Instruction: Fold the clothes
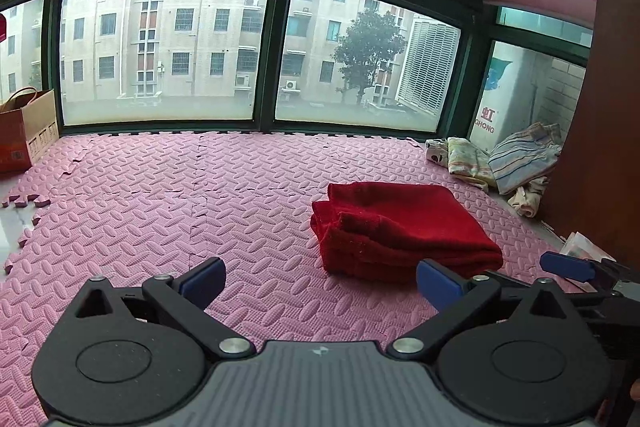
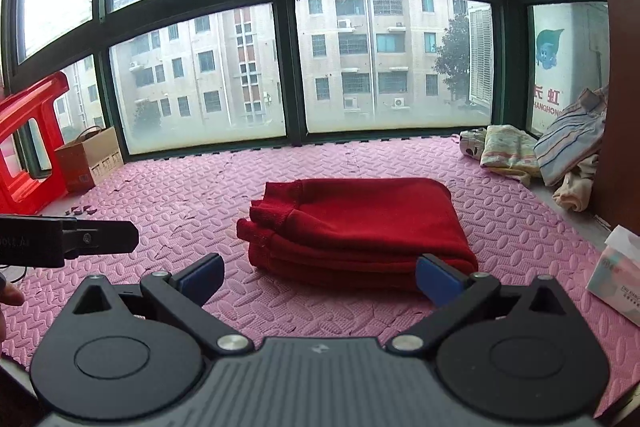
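Left hand-held gripper and right hand-held gripper both hover spread wide, holding nothing, above a pink foam floor mat. A folded red garment lies on the mat just ahead. Only the right view shows a red plastic stool and tissue pack.

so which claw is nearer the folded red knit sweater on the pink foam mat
Right. The right claw is open directly before the folded red knit sweater, one finger overlapping its near edge. The left claw, also open, sits off to the sweater's left.
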Available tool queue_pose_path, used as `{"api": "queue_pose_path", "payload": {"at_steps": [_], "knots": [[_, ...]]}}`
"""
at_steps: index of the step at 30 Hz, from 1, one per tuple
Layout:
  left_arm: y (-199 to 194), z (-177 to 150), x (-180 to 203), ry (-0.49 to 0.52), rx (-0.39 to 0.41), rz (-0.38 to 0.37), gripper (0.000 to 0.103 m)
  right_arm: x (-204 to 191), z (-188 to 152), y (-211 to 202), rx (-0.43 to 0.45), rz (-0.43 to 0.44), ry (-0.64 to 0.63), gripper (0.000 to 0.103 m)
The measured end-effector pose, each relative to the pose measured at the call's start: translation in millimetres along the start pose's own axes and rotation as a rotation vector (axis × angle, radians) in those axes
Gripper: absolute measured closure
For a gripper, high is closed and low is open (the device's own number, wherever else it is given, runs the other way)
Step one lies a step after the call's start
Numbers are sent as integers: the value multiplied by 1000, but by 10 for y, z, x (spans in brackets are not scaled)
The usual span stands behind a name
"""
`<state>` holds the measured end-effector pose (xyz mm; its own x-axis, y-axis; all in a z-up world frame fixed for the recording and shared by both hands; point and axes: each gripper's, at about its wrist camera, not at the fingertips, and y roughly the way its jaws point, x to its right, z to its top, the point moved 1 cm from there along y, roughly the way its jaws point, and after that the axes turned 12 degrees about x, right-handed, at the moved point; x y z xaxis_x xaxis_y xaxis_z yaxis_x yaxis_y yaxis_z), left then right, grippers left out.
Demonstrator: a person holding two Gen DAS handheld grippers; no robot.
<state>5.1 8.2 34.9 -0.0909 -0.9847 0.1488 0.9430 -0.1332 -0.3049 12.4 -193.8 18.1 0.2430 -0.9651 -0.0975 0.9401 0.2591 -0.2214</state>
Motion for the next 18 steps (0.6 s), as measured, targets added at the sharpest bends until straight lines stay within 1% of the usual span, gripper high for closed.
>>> {"api": "queue_pose_path", "payload": {"at_steps": [3, 7, 12, 14, 18], "knots": [[-31, -3, 0, -7, 3, 9, 0, -25, 21, -22, -15, 31, 4, 0], [-34, -1, 20, -6, 3, 23, 0, -35, 26, 6, -55, 39, 11, 0], [51, -28, 34, -6, -72, -6, 0, -25, -4, 50, -95, 28, 10, 0], [89, -43, 58, 18, -91, -3, 0, -16, -20, 69, -106, 20, 7, 0], [165, -73, 99, 22, -124, -21, 0, 30, -46, 113, -127, -1, 17, 0]]}}
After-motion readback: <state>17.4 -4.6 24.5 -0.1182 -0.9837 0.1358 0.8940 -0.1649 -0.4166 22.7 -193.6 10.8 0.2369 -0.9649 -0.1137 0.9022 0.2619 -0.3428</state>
